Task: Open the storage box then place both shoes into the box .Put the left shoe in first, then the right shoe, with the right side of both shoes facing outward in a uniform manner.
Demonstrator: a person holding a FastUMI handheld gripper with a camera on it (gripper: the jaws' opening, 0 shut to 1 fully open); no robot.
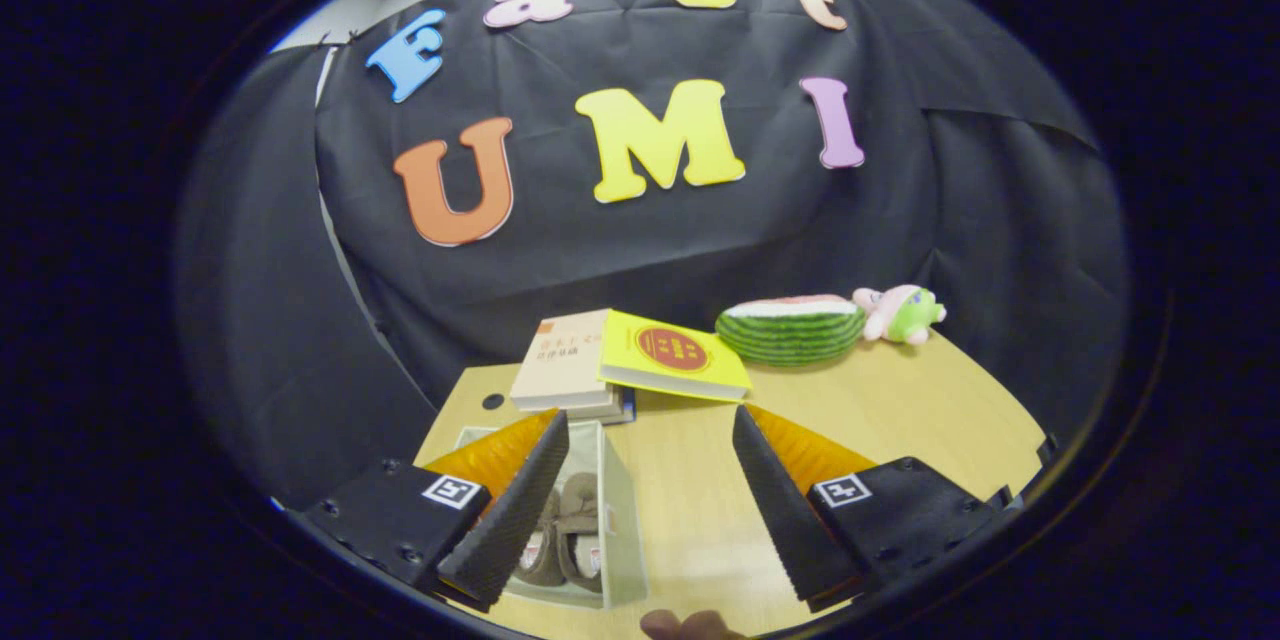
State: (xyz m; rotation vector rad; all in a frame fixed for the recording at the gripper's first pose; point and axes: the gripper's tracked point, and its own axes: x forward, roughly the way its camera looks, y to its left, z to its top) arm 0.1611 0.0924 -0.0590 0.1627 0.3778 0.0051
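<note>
Light wooden surface (700, 520) carries a pale open-topped storage box (622, 530), seen partly behind one of my fingers. Both brown-and-white shoes (565, 540) sit inside it, side by side. I judge placement done; orientation not readable. Gripper (640, 510) fingers spread wide, holding nothing, above the surface. Next move: pull clear and check the shoes face alike.

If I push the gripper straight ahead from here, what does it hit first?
Likely the yellow book, lying ahead between the open gripper fingers on the books stack; bare table comes before it. Depth is uncertain.
</note>
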